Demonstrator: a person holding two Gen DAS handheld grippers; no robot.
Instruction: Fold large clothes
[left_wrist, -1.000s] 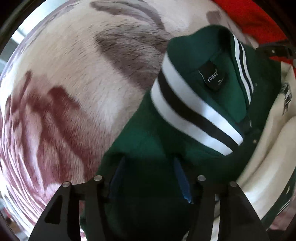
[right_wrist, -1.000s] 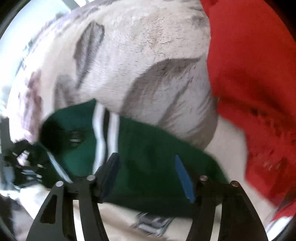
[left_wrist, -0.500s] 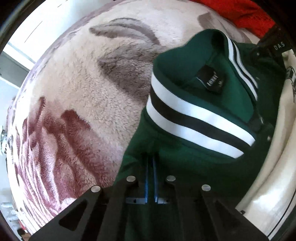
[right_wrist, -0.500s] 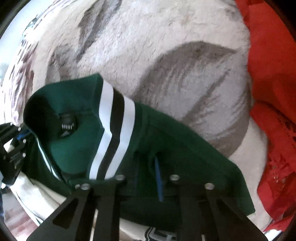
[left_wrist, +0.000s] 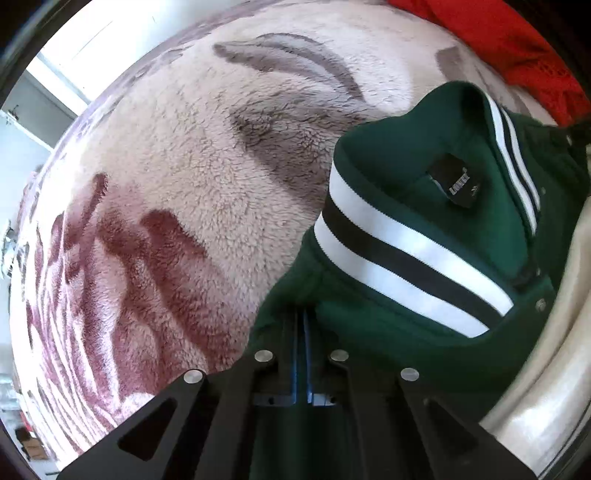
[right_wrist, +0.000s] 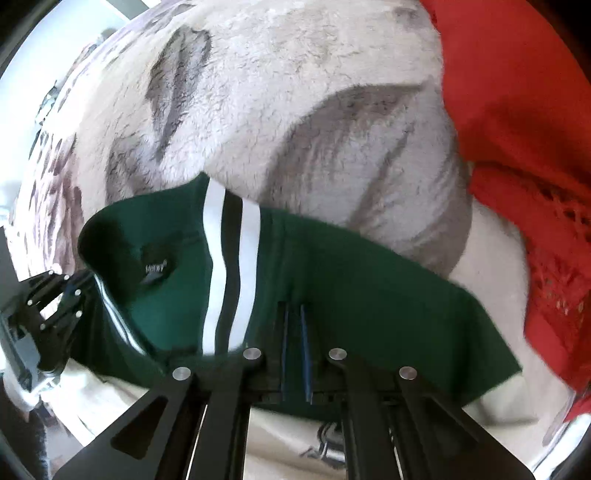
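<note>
A green jacket (left_wrist: 424, 229) with a white-and-black striped collar and cream sleeves lies on a fleece blanket (left_wrist: 177, 192). My left gripper (left_wrist: 303, 321) is shut on the green shoulder fabric left of the collar. In the right wrist view the same jacket (right_wrist: 369, 295) shows, and my right gripper (right_wrist: 293, 314) is shut on the green shoulder right of the collar stripes (right_wrist: 231, 273). The left gripper also shows at the left edge of the right wrist view (right_wrist: 59, 295). A black neck label (left_wrist: 456, 181) sits inside the collar.
A red garment (right_wrist: 517, 129) lies on the blanket (right_wrist: 295, 92) to the right of the jacket and shows at the top right in the left wrist view (left_wrist: 509, 48). The cream sleeve (left_wrist: 554, 350) lies at the right. A bright window is at the upper left.
Both grippers went from open over the shoulders to shut on the green fabric. The jacket's collar end has lifted slightly since.
</note>
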